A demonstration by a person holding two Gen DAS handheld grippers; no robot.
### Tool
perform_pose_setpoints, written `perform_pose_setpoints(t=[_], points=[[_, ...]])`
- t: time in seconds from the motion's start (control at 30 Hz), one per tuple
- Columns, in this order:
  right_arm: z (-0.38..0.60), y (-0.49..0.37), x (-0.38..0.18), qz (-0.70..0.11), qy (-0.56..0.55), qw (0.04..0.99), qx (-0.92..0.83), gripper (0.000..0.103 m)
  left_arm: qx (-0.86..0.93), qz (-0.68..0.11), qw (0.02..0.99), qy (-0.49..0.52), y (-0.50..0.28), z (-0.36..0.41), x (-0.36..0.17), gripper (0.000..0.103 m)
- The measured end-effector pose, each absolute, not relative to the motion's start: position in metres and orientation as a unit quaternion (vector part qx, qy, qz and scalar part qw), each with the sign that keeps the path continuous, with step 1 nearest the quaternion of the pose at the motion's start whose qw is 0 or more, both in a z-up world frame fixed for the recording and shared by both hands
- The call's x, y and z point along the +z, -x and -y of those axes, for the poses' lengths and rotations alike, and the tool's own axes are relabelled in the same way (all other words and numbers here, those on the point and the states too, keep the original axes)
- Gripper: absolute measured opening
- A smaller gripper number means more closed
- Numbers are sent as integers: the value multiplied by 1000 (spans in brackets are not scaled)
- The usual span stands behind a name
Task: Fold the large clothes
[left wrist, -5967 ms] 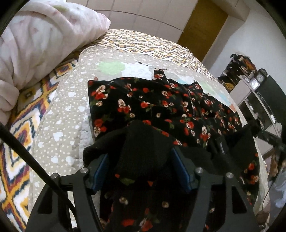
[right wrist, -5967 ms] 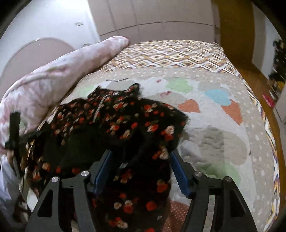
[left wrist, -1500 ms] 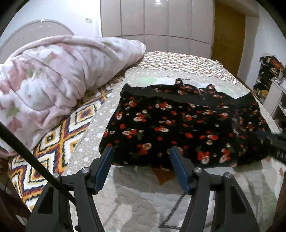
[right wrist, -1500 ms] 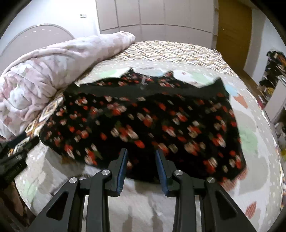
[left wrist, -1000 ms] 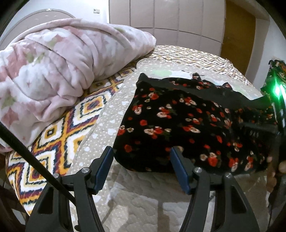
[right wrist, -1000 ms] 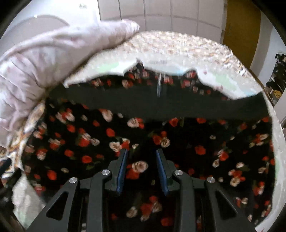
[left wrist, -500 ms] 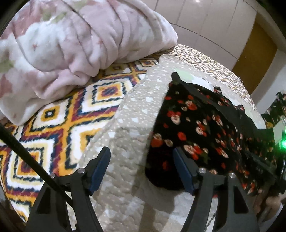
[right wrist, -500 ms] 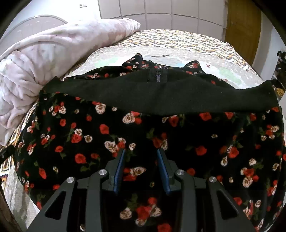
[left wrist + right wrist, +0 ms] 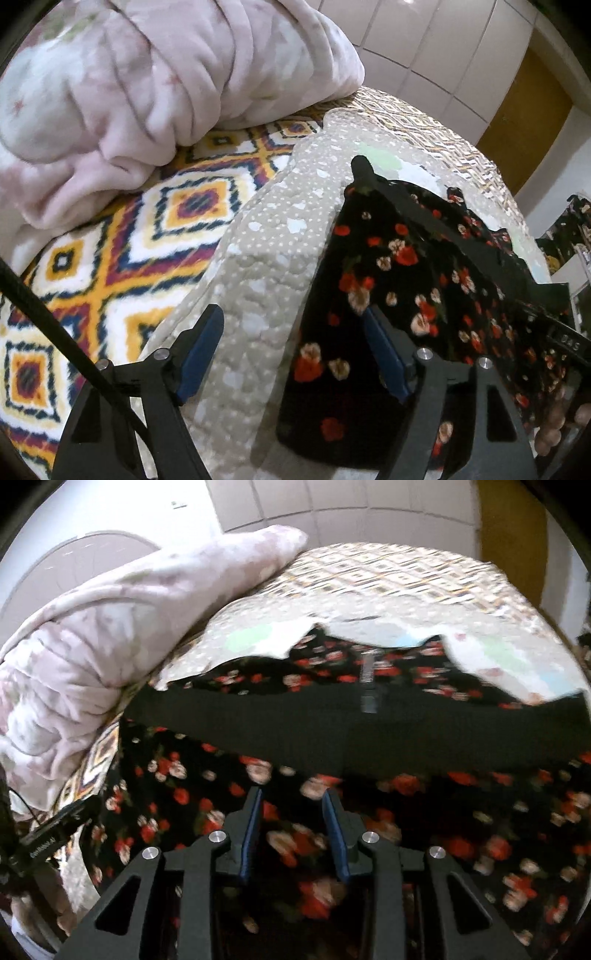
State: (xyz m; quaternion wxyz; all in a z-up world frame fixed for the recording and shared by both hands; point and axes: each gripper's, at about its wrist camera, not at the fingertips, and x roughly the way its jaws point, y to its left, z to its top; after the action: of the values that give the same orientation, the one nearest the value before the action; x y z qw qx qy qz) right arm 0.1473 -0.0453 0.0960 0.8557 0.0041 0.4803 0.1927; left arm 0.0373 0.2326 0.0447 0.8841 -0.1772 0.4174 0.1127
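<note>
A black dress with red and cream flowers (image 9: 413,280) lies folded on the beige quilt (image 9: 266,266) of the bed. Its plain black band and zip face the far side (image 9: 369,716). My left gripper (image 9: 291,332) is wide open and empty, low at the dress's left edge, one finger over the quilt and one over the fabric. My right gripper (image 9: 291,812) hovers over the middle of the dress (image 9: 406,812), its jaws partly open with nothing between them. The right gripper's body shows at the right of the left wrist view (image 9: 554,325).
A rolled pink floral blanket (image 9: 147,85) lies along the left side of the bed, also in the right wrist view (image 9: 110,635). A diamond-patterned bedspread (image 9: 110,251) lies under the quilt. White wardrobe doors (image 9: 332,502) and a brown door (image 9: 524,118) stand behind.
Both grippers let go of the dress, which now lies folded flat. The left gripper swung left and down to the dress's left edge. The right gripper moved in over its middle.
</note>
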Motion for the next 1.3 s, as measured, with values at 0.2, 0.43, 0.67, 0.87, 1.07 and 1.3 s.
perform_pose_setpoints(t=[0.2,0.43,0.67,0.87,1.07,1.3], points=[[52,-185,74,-499,-16,849,171,22,114,-427,883,161,-52,-234,37,76],[156,-218,84,-491,-66,868,36,20,119,-415,886,170,-48,-244,45,76],[290,-206,113,-458,-169,872,-29,19,121,-400,892,172,-44,-247,60,76],[253,-147,155,-429,-122,893,67,29,108,-382,897,195,-30,-239,72,76],[224,-72,119,-451,-52,884,115,36,86,-405,895,167,-18,-219,61,76],[254,-55,105,-461,-41,885,48,40,71,-396,872,280,0,-259,43,80]])
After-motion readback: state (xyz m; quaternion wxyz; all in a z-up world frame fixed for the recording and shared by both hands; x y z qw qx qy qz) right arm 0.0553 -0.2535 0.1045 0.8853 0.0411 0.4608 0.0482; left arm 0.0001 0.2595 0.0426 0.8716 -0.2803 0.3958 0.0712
